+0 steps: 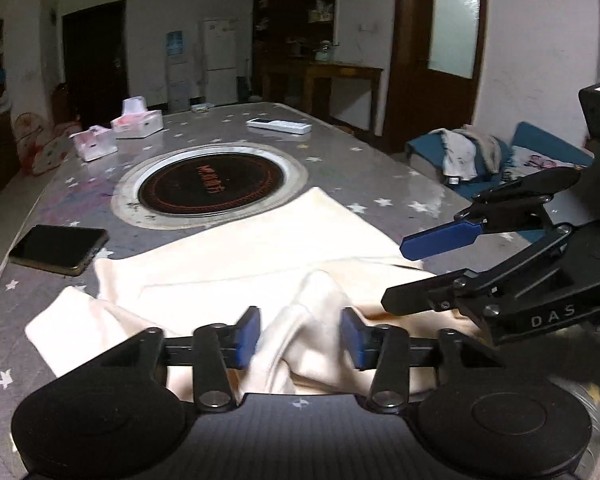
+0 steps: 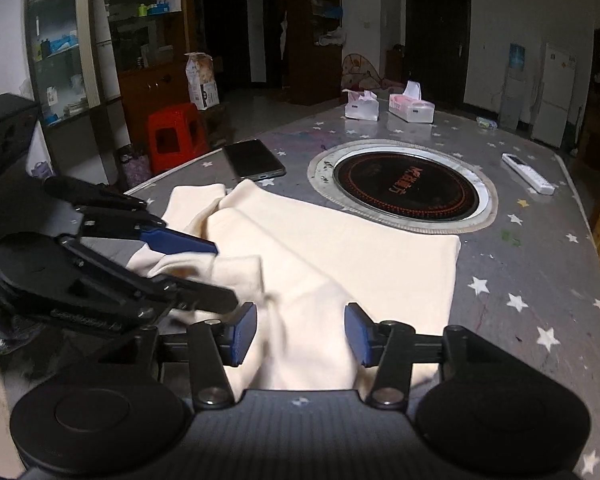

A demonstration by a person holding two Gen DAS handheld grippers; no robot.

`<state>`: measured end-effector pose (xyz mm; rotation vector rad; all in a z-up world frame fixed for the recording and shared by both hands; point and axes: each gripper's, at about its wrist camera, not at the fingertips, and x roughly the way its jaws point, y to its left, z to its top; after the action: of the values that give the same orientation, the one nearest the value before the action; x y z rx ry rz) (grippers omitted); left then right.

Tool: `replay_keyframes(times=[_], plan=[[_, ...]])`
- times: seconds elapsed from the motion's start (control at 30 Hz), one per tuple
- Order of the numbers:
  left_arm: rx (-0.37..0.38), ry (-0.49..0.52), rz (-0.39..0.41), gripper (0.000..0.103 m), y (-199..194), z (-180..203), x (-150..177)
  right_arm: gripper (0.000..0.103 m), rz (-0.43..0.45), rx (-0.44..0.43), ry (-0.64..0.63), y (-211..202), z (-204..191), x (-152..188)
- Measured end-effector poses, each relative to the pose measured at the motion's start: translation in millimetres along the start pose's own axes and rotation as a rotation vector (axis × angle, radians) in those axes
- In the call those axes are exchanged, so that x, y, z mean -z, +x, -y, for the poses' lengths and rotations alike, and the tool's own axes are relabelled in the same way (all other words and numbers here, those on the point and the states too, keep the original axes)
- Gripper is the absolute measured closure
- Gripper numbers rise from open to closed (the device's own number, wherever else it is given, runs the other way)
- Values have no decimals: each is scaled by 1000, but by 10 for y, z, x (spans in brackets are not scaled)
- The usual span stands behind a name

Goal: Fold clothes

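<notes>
A cream garment [image 1: 260, 256] lies partly folded on the star-patterned table [image 1: 360, 168], near the front edge; it also shows in the right wrist view [image 2: 340, 248]. My left gripper [image 1: 300, 338] is open, its blue pads either side of a raised fold of the cloth near the front edge. My right gripper [image 2: 300, 334] is open too, its pads astride the garment's near edge. In the left wrist view the right gripper [image 1: 396, 272] reaches in from the right over the cloth. In the right wrist view the left gripper [image 2: 224, 276] reaches in from the left.
A round induction hob [image 1: 210, 186] is set in the table behind the garment. A black phone [image 1: 58, 249] lies left of the cloth. Two tissue boxes [image 1: 136, 122] and a white remote [image 1: 279, 125] lie at the far end. A red stool [image 2: 176, 134] stands beside the table.
</notes>
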<state>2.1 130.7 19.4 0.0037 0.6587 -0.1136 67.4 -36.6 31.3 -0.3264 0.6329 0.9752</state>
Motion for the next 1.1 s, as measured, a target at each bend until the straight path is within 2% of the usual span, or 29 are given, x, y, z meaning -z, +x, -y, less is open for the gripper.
replay_keyframes(times=[0.13, 0.33, 0.5, 0.63, 0.77, 0.83, 0.9, 0.97, 1.1], plan=[[9, 7, -4, 89, -63, 30, 127, 53, 8, -5, -22, -129, -128, 120], [23, -13, 59, 91, -399, 59, 283, 54, 28, -5, -48, -263, -295, 257], [67, 32, 122, 91, -829, 136, 527, 55, 29, -33, -63, -355, -400, 322], [67, 57, 102, 91, -1013, 166, 781, 55, 9, -37, -74, -344, -460, 391], [66, 27, 52, 89, -1037, 138, 948, 55, -27, -74, -52, -266, -495, 456], [55, 25, 26, 88, -1038, 143, 1020, 64, -38, -101, -50, -235, -536, 484], [51, 19, 11, 88, -1053, 115, 1055, 83, -45, -130, -51, -228, -574, 505], [45, 5, 24, 88, -1118, 65, 1053, 94, -49, -141, -62, -253, -604, 522], [22, -52, 69, 82, -1255, -81, 977, 97, -56, -159, -103, -381, -655, 569]])
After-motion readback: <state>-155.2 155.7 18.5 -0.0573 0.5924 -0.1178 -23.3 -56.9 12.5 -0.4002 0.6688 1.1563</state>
